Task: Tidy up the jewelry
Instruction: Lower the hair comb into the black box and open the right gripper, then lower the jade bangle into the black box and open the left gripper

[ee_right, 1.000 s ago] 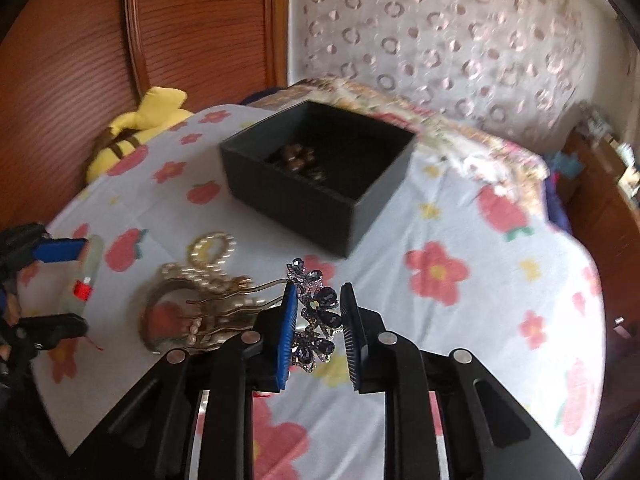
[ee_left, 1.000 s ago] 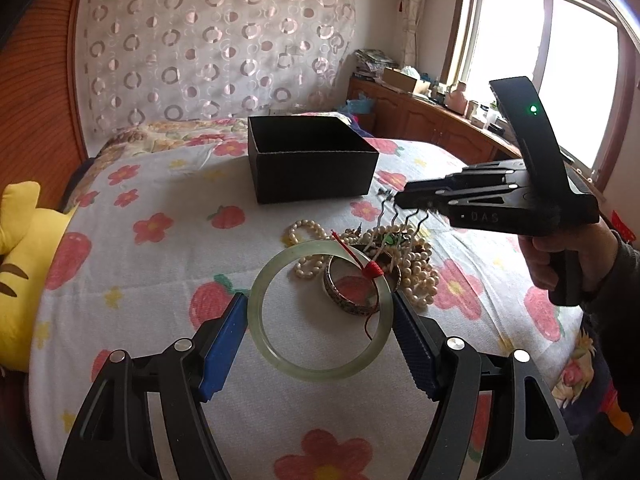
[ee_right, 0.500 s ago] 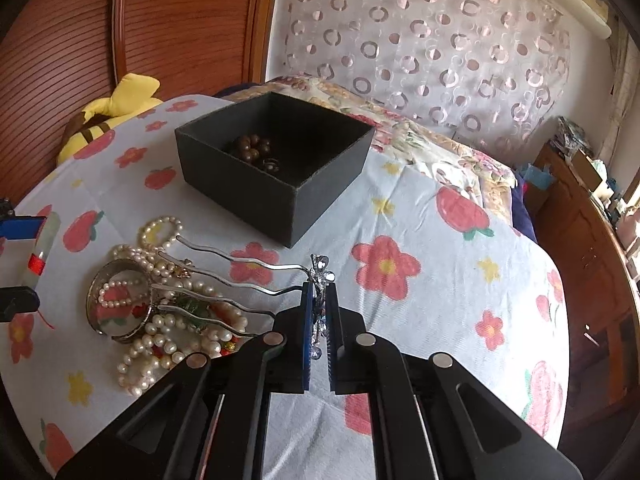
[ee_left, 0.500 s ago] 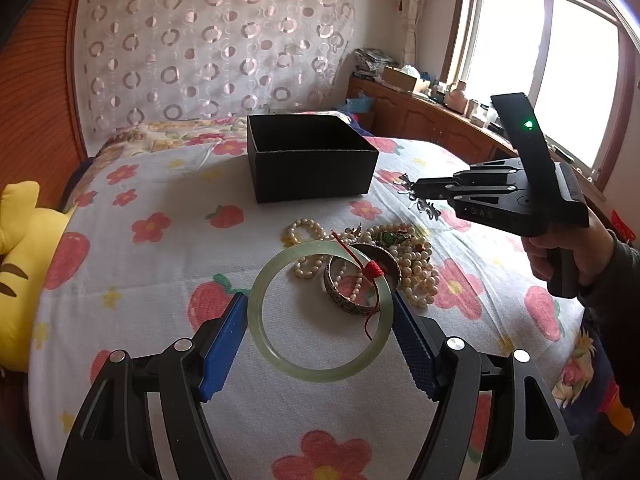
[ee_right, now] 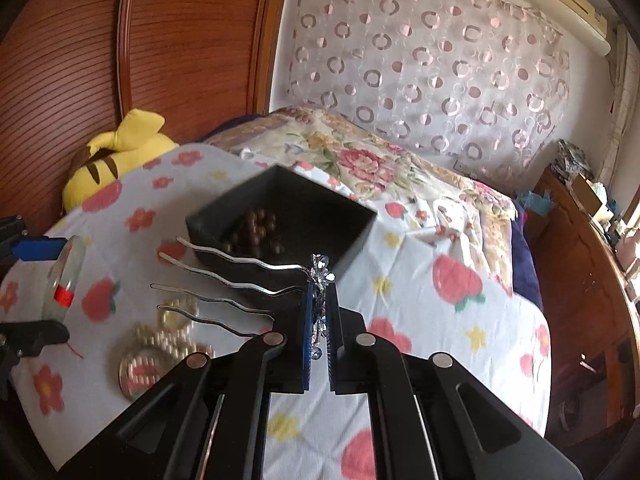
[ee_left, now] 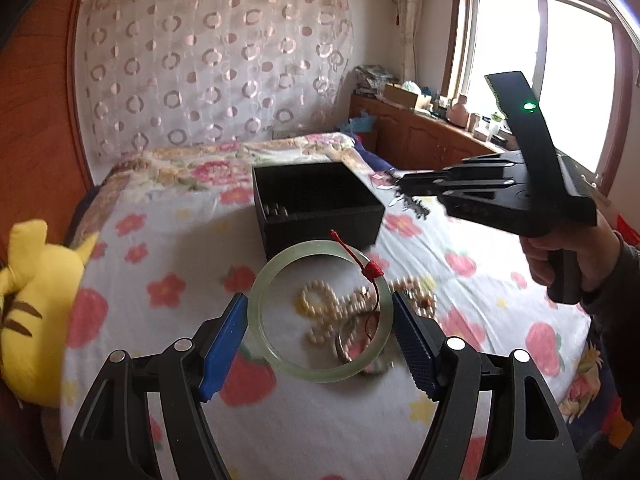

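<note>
A: Status — our right gripper (ee_right: 318, 320) is clamped tight on the jewelled head of the silver four-pronged hair comb (ee_right: 240, 284); prongs run out to the left, crosswise to the fingers.
B: The open black square box (ee_right: 288, 220)?
A: Straight ahead, just past the comb, dark beads already inside. Right hand looks nearer.
B: Our left gripper (ee_left: 320, 320)?
A: Grasping the pale green jade bangle (ee_left: 320, 312) across its width, above the pearl strands (ee_left: 320, 316) — box beyond.

Open black box (ee_right: 280, 220) top unobstructed, brown beads (ee_right: 252, 232) inside (one corner), pearl heap (ee_left: 332, 312) cluttering bedspread (ee_left: 160, 240) before it.
</note>
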Tool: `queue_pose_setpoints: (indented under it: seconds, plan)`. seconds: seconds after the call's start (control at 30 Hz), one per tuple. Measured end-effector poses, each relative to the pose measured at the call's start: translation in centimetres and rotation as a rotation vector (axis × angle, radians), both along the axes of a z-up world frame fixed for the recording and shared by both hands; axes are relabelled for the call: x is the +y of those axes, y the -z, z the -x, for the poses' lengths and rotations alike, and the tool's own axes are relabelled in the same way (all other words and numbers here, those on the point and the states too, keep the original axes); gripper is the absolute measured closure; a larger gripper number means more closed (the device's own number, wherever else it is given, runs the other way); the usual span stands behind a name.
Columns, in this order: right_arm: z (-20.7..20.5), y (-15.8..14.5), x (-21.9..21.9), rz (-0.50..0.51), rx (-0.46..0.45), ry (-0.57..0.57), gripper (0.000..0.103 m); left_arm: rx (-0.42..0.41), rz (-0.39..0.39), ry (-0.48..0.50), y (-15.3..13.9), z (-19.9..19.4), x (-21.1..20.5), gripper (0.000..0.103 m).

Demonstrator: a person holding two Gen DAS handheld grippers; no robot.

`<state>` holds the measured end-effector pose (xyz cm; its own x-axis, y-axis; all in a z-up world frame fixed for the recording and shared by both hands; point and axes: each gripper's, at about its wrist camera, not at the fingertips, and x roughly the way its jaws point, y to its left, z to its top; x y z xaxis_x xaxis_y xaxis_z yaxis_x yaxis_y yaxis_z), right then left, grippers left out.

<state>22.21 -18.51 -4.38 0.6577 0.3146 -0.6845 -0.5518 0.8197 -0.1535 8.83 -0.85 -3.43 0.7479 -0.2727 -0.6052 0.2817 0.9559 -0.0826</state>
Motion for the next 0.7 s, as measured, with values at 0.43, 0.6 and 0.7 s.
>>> queue_pose_setpoints:
  seconds: [0.43, 0.6, 0.7]
  plan:
    - [-5.6, 0.7, 2.4, -0.046, 0.077, 0.04, 0.095, -0.026, -0.015, -0.033, -2.1, -3.0, 0.9, 0.034]
    - [-5.9, 0.4, 2.0, -0.078, 0.085, 0.037, 0.095, -0.017, -0.028, -0.038, -2.1, -4.3, 0.7, 0.034]
    - [-5.6, 0.2, 1.5, -0.097, 0.086, 0.035, 0.095, -0.015, -0.039, -0.039, -2.2, -5.3, 0.6, 0.034]
